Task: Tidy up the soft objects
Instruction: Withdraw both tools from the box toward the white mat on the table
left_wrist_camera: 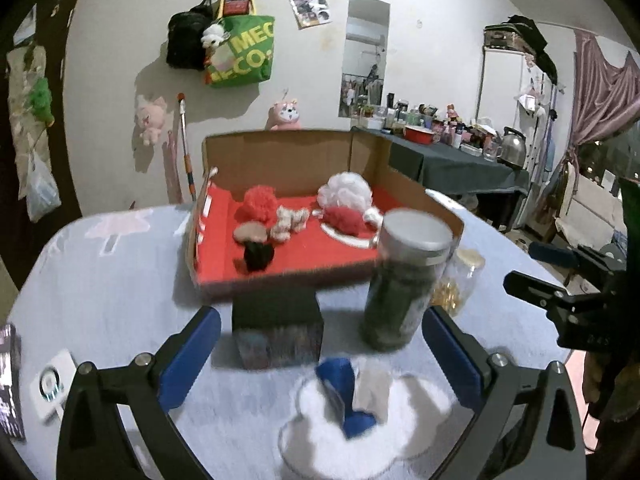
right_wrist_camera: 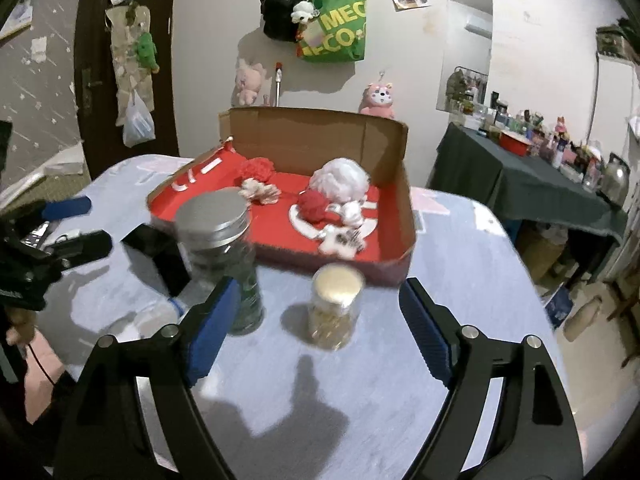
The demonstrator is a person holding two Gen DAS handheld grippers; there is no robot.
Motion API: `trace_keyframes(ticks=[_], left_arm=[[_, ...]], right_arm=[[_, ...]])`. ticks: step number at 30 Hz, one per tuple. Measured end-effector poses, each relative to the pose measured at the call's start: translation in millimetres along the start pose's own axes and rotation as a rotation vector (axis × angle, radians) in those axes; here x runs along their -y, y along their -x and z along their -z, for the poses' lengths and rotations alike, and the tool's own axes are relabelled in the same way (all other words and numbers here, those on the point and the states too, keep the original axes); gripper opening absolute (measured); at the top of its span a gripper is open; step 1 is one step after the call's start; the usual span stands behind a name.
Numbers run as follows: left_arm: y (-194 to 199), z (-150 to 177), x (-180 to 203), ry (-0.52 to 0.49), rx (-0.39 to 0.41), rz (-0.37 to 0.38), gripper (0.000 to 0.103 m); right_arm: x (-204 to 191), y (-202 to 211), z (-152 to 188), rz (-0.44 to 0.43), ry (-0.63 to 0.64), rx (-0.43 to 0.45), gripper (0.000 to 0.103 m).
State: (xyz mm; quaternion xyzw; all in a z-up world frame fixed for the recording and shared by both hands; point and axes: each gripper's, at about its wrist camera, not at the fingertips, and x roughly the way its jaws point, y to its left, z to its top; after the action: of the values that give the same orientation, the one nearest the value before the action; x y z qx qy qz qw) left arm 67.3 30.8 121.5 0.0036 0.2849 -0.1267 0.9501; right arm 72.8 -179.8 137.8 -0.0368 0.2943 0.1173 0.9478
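The table (left_wrist_camera: 112,280) with its pale cloth carries everything, and the biggest thing on it is the cardboard box (left_wrist_camera: 280,152) with a red floor. Inside it several soft things already lie: a white mesh puff (left_wrist_camera: 346,190), a red puff (left_wrist_camera: 258,202), a small cream plush (left_wrist_camera: 288,220) and a dark one (left_wrist_camera: 258,256). In front of the box stand a black box (left_wrist_camera: 278,320) and a tall jar (left_wrist_camera: 404,280) with a metal lid.

One soft object is not yet in the box: a white fluffy piece with a blue part (left_wrist_camera: 344,396), lying on the table near the left gripper (left_wrist_camera: 320,364). I judge it light and very squashy, not fragile, so a pinch across its thick middle should hold better than its loose edge.

The left gripper has its jaws spread wide with nothing pinched. The right gripper (right_wrist_camera: 316,332) is also spread and empty.

Only the left wrist view shows the white and blue piece. The right wrist view shows clearly the small jar (right_wrist_camera: 334,304) with yellow contents, which the other view half hides
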Motion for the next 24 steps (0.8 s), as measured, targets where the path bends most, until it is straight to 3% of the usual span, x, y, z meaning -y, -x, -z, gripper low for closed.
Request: trace_keyframes(ticks=[8,11,16,20,21,24], left_arm=[[-19,41,0,0.025,-0.09,0.008,0.103],[-22,48,4,0.008,-0.1,0.01,0.095],[-31,53,13,0.0,-0.145,0.066,0.055],[-41,56,17,0.006,-0.183,0.106,0.03],[-44,56,17,0.008,-0.194,0.123,0.018],[-44,56,20,0.013,-0.195,0.15,0.01]], right_arm=[[-9,-12,44,0.01,-0.025,-0.041,0.082],[-6,-19,55,-0.005,-0.052,-0.075,0.082],[-1,-22,61,0.005,-0.058,-0.097,0.082],[4,-22,64,0.003,-0.064,-0.103,0.082],[5,-22,64,0.002,-0.067,-0.106,0.082],[9,-22,67,-0.002,-0.073,-0.112,0.082]])
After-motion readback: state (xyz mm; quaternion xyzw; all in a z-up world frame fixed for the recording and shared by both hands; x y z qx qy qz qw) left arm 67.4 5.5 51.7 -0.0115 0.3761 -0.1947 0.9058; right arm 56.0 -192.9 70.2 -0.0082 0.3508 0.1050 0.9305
